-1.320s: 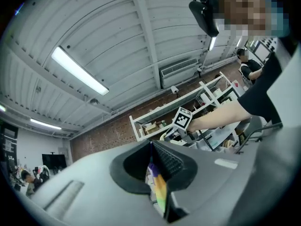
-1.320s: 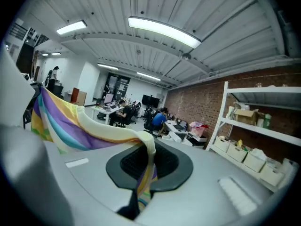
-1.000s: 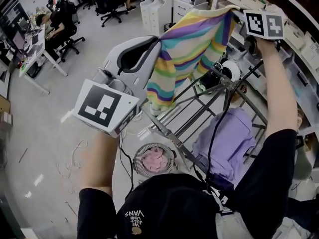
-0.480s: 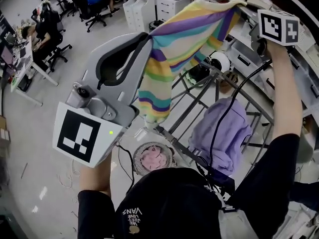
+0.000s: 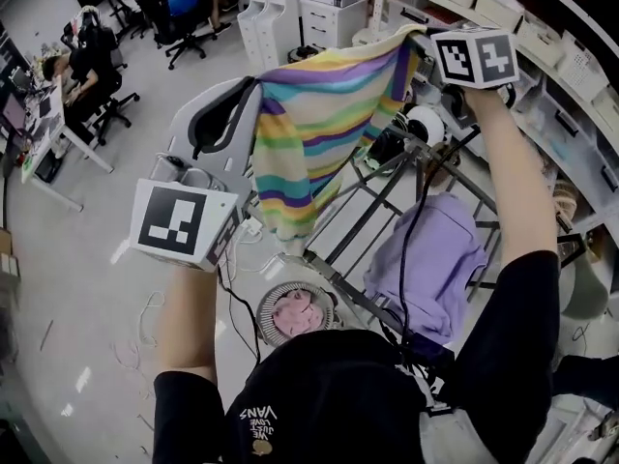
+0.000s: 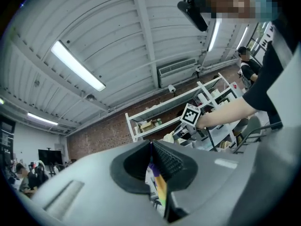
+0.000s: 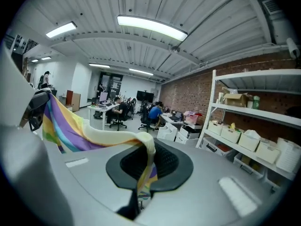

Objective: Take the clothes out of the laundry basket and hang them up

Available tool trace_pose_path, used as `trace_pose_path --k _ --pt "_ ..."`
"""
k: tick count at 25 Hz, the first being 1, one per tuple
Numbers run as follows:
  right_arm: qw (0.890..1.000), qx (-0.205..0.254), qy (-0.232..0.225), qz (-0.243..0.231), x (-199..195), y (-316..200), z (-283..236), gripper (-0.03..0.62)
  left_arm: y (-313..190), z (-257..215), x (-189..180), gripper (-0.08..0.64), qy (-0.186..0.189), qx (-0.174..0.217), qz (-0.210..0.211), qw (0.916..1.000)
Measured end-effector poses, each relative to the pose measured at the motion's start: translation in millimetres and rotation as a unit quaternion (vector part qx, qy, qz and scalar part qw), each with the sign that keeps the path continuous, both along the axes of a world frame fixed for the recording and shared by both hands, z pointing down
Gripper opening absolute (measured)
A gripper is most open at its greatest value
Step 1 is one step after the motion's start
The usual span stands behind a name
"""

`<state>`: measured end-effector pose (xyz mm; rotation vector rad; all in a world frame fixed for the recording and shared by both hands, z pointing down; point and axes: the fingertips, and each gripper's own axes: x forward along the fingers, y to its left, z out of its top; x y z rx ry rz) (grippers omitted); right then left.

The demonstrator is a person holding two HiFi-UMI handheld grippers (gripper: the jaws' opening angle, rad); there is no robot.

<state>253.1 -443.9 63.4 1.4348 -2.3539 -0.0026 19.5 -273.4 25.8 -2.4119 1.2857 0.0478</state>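
The left gripper (image 5: 253, 90) is pinching one top corner of the striped garment (image 5: 308, 133) above the left end of the drying rack (image 5: 387, 196). Only the left gripper view is showing the grip itself: the jaws are pressing together on a thin fold of striped cloth (image 6: 159, 185), with the right gripper's marker cube (image 6: 191, 114) far behind. The head view is hiding that pinch but showing the laundry basket (image 5: 295, 309) below the rack's left end, with pink clothing inside, and a purple garment (image 5: 426, 269) draping over the rack's bars. The right gripper (image 5: 423, 39) is holding the other top corner above the rack's far end. In the right gripper view its jaws (image 7: 145, 166) are closing tight on the pale-yellow edge, and the cloth (image 7: 80, 128) is running away to the left.

The garment's top edge is stretching taut between the two grippers, rising left to right. Its long axis is hanging down from that edge, with the hem pointing at the rack's left end.

Against the frame half a second earlier, both grippers are sitting further left over the rack, and the left marker cube (image 5: 184, 225) is higher.
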Motion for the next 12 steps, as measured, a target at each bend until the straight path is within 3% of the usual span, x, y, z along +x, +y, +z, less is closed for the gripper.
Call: trace_pose_path --k 6,12 --pt "0.997 -0.068 -0.033 0.002 -6 -9 86 0.014 0 67 -2 0.012 -0.014 -0.057 0.001 0.9983" --pt "0.985 -0.162 -0.049 0.019 33 7 180 0.014 21 143 39 0.012 -0.049 -0.137 0.073 0.9867"
